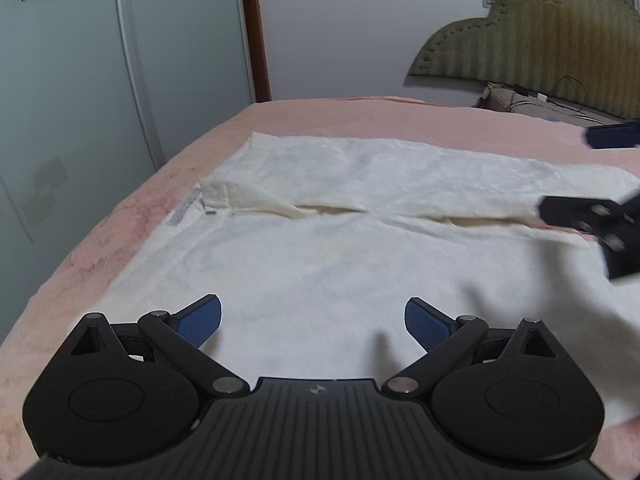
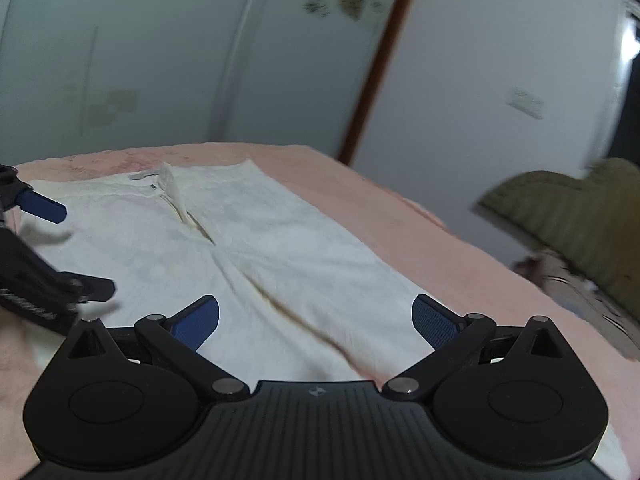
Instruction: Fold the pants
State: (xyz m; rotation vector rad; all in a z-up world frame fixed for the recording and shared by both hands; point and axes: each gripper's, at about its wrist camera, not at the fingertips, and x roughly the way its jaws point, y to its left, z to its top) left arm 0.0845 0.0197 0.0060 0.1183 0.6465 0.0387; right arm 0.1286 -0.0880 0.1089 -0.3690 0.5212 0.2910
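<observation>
White pants (image 1: pixel 340 216) lie spread flat on the pink bed, waist at the left with a zipper fly, legs running right. They also show in the right wrist view (image 2: pixel 248 248), waist at the far end. My left gripper (image 1: pixel 313 322) is open and empty, hovering over the near part of the pants by the waist. My right gripper (image 2: pixel 316 320) is open and empty above the legs; it shows at the right edge of the left wrist view (image 1: pixel 600 184). The left gripper shows at the left edge of the right wrist view (image 2: pixel 80 248), open.
The pink bedspread (image 1: pixel 120 224) drops off at the left edge. An olive padded headboard (image 1: pixel 532 36) stands at the far right, with a pillow and a cable below it. Grey-green wardrobe doors (image 1: pixel 80 80) stand beyond the bed on the left.
</observation>
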